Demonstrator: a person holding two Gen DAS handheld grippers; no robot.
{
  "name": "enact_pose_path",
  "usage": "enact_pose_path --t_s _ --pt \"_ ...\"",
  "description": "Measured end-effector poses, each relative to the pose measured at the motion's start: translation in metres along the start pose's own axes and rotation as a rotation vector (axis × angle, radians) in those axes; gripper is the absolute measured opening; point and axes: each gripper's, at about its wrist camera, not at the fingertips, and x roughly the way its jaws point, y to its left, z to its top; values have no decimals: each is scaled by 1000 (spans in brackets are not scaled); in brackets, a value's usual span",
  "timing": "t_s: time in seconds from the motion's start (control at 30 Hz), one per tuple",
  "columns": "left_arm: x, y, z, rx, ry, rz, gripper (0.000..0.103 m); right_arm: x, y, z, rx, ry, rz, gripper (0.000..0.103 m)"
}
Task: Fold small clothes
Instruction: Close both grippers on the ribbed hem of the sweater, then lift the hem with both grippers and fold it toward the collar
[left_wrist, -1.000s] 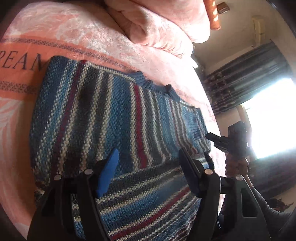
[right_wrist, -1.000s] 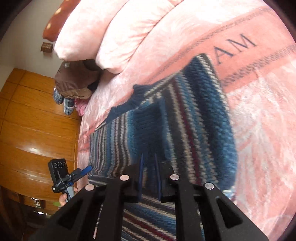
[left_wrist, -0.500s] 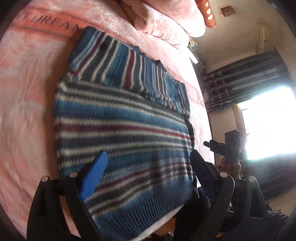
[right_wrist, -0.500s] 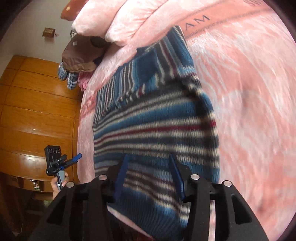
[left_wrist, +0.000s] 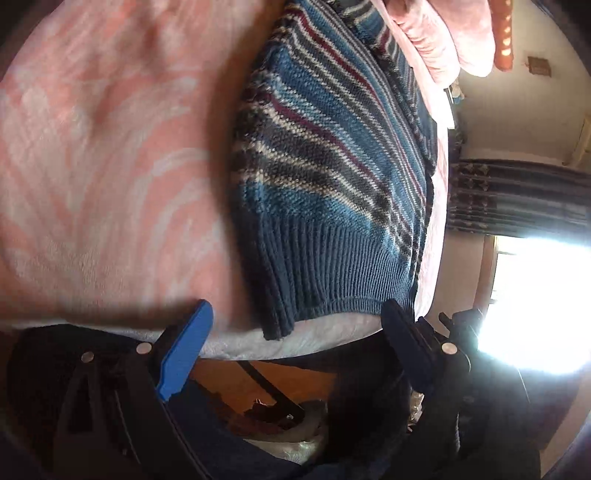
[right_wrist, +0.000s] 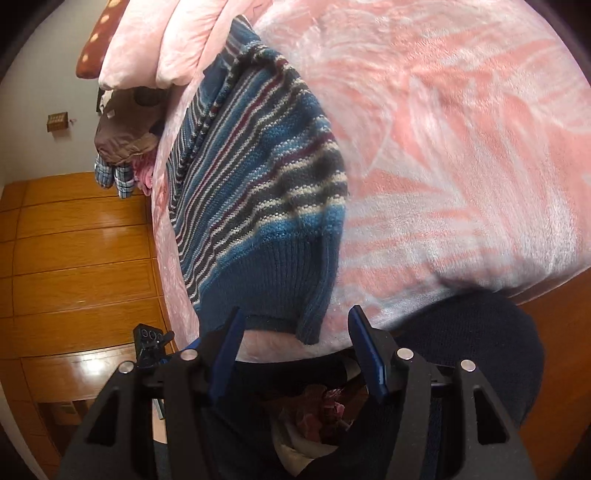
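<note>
A blue knit sweater (left_wrist: 332, 155) with white, grey and maroon stripes lies on the pink bed cover (left_wrist: 92, 166), its ribbed hem at the bed's near edge. In the right wrist view the same sweater (right_wrist: 258, 192) hangs slightly over that edge. My left gripper (left_wrist: 299, 321) is open, just off the bed edge below the hem, holding nothing. My right gripper (right_wrist: 295, 328) is open too, its blue fingers either side of the hem corner without touching it. The other gripper (right_wrist: 149, 345) shows small at the lower left of the right wrist view.
Pink pillows (right_wrist: 159, 44) and a brown garment pile (right_wrist: 122, 136) lie at the bed's head. A wooden wardrobe (right_wrist: 74, 240) stands beside the bed. A bright window (left_wrist: 535, 302) and dark curtains (left_wrist: 517, 195) are on the other side. My dark-clothed legs show below both grippers.
Both grippers have drawn back from over the sweater to the bed's near edge. The right gripper went from nearly shut to wide open. The sweater's lower part now lies laid out toward the edge.
</note>
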Motion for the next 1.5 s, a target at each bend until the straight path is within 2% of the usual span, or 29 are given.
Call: enact_pose_path --t_s 0.13,0.27,0.3,0.33,0.37,0.4,0.43,0.47,0.5,0.57,0.7,0.87,1.1,1.3,1.5 --pt "23 -4 3 -17 25 -47 92 17 1 -1 20 16 -19 59" --pt "34 3 6 -70 13 -27 90 29 -3 0 52 6 -39 59" --pt "32 2 5 -78 3 -28 86 32 -4 0 62 10 -38 59" --pt "32 1 5 -77 3 -28 73 35 -5 0 66 13 -39 58" --pt "31 2 6 -79 8 -28 64 37 -5 -1 67 15 -37 55" --pt "31 3 5 -87 10 -25 46 40 -6 -2 63 22 -33 48" --pt "32 5 5 -94 16 -20 24 42 -7 -4 60 29 -37 43" --pt "32 8 5 -103 15 -10 12 45 -8 -5 57 30 -45 30" --pt "31 11 6 -109 9 -13 8 46 -9 -6 54 22 -52 15" --pt "26 14 3 -113 -16 -38 8 44 -11 -8 53 6 -41 9" --pt "2 -5 -8 -55 -83 -134 7 24 -3 -14 20 -35 56 7" --pt "-32 -35 -17 15 -152 -210 7 -9 32 -16 -77 -90 129 7" --pt "-74 -78 -8 69 -219 -288 7 -40 81 6 -165 -146 181 7" --pt "-89 -113 23 98 -249 -306 7 -49 111 36 -217 -181 177 7" --pt "-87 -132 68 99 -255 -313 7 -46 135 85 -249 -203 136 7"
